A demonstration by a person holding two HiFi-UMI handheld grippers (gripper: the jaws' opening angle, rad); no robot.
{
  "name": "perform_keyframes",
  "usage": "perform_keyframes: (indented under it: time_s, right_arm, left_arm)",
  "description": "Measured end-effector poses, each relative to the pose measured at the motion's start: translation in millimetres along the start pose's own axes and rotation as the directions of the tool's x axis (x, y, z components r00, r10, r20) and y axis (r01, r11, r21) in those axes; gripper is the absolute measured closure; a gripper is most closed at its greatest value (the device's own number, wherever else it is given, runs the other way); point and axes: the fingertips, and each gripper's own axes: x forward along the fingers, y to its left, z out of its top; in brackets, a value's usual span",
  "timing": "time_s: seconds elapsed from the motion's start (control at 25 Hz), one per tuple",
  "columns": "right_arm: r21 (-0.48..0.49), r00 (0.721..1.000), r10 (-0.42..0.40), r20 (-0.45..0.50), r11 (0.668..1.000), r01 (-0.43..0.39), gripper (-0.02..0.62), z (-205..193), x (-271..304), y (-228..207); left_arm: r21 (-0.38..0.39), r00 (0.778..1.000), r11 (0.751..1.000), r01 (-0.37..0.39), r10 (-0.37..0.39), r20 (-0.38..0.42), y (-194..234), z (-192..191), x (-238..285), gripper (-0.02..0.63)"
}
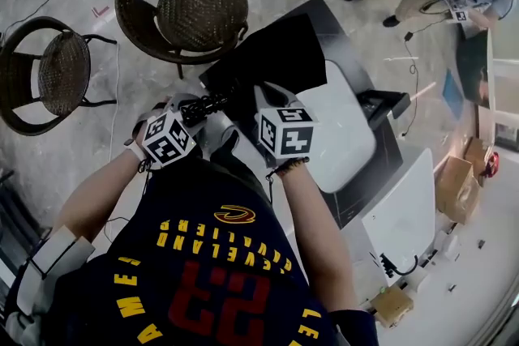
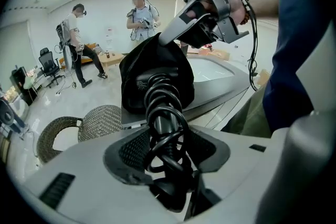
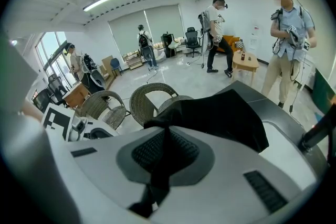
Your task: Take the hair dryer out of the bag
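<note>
left gripper (image 2: 168, 152) clenched on hair dryer (image 2: 163, 110): black tubular handle wound in glossy coiled cord, poking out of the bag (image 2: 142, 73) mouth; its head end is buried in the bag, can't make it out; right gripper (image 3: 156, 165) pinched tight on a bunched fold of the bag's matte black cloth; bag slumps on dark table (image 1: 340, 28)

Head view looks down — gripper views share the bag (image 3: 226, 113).

Head of the hair dryer (image 2: 161, 113) is hidden inside the bag (image 2: 134, 79)
</note>
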Motion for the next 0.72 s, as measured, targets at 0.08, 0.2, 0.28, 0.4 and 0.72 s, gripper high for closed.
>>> perform_keyframes:
  time_s: [0.08, 0.2, 0.28, 0.4, 0.72]
  right_arm:
    - [0.002, 1.0, -0.002, -0.001, 1.0, 0.002, 0.574, -1, 0, -1]
    - [0.007, 1.0, -0.003, -0.002, 1.0, 0.003, 0.574, -2, -2, 1]
    - [0.008, 1.0, -0.004, -0.003, 1.0, 0.004, 0.574, -3, -2, 3]
    - [0.006, 1.0, -0.005, -0.01, 1.0, 0.005, 0.574, -6, -1, 7]
    - [-0.021, 0.999, -0.005, -0.05, 1.0, 0.004, 0.574, -22, 14, 14]
  left_arm:
    - [-0.002, 1.0, 1.0, 0.0, 0.0, 0.003, -3, -5, -7, 0.399]
    - [0.0, 1.0, 1.0, -0.003, 0.003, 0.006, -7, -13, -18, 0.399]
    - [0.004, 1.0, 1.0, -0.004, 0.004, 0.003, -11, -20, -26, 0.399]
    - [0.014, 1.0, 1.0, -0.007, 0.007, 0.0, -19, -33, -39, 0.399]
    - [-0.032, 0.996, 0.998, -0.057, 0.059, 0.062, -33, -64, -79, 0.399]
